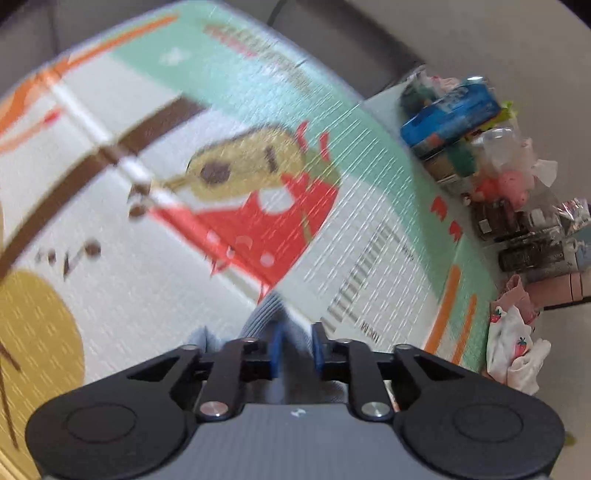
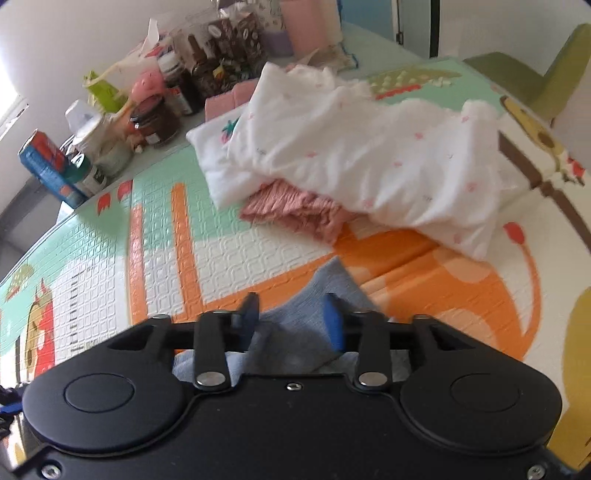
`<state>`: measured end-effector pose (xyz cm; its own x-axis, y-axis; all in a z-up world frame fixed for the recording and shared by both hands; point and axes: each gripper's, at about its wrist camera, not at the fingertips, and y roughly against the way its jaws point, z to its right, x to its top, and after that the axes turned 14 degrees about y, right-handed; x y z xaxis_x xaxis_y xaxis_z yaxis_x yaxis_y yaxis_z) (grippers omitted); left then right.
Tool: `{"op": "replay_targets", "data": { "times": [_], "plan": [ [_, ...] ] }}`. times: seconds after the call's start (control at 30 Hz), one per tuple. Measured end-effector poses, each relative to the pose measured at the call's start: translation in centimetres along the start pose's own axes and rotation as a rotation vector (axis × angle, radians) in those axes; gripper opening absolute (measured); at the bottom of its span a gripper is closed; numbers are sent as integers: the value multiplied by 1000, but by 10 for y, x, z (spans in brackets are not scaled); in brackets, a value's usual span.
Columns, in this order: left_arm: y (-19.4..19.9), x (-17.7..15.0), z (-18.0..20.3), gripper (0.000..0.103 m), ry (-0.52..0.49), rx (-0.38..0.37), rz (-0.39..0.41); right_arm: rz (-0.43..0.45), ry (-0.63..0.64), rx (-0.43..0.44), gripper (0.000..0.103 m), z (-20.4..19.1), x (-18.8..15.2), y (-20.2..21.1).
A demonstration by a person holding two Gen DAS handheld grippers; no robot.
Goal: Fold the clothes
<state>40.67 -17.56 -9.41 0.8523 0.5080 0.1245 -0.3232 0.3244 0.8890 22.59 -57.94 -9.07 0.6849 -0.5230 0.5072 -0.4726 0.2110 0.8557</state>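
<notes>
A grey-blue ribbed garment (image 1: 267, 314) is pinched between the blue pads of my left gripper (image 1: 297, 350), which is shut on it above the play mat (image 1: 147, 258). In the right wrist view the same grey-blue cloth (image 2: 325, 284) fills the narrowed gap of my right gripper (image 2: 291, 321), which is shut on it, and one corner sticks out past the fingertips. Beyond it on the mat (image 2: 229, 258) lies a heap of white garments (image 2: 369, 158) over a pink one (image 2: 295, 210). The left wrist view shows that heap (image 1: 509, 343) at the mat's right edge.
Jars, bottles, packets and a blue box (image 2: 48, 166) crowd the floor along the mat's far edge, also seen in the left wrist view as clutter (image 1: 450, 110) on the right. A green chair (image 2: 535, 81) stands at the far right. A grey sofa (image 1: 332, 22) borders the mat.
</notes>
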Motion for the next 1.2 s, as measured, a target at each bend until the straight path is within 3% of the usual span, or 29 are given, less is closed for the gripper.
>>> {"op": "replay_targets", "data": {
  "times": [0.1,0.33,0.43,0.63,0.73,0.77,0.9,0.97,1.07,1.13,1.2],
  "plan": [
    [18,-1,12,53,-74,-4,73,77,73,-6,37,-5,4,20],
    [47,-39,33,54,-352,-89,107,164,185,109,37,-17,2,67],
    [52,-67,35,54,-476,-160,65,151,217,190,37,-21,-10,75],
    [36,-122,30,48,-653,-207,-55,34,237,312,13,-31,-42,60],
    [22,-137,25,30,-656,-229,-130,-11,209,361,11,-35,-56,47],
    [18,-140,23,20,-652,-237,-153,-25,199,378,11,-36,-60,43],
    [3,-150,19,18,-629,-225,-182,-79,163,418,11,-42,-75,26],
    [-6,-151,16,18,-625,-171,-162,-100,155,411,11,-44,-80,19],
    [-16,-135,1,4,-555,-153,-172,-123,151,369,11,-38,-85,9],
    [-19,-120,-11,3,-488,-163,-189,-127,144,328,5,-26,-86,4],
    [-18,-107,-20,3,-440,-117,-153,-122,127,318,0,-14,-84,1]
  ]
}}
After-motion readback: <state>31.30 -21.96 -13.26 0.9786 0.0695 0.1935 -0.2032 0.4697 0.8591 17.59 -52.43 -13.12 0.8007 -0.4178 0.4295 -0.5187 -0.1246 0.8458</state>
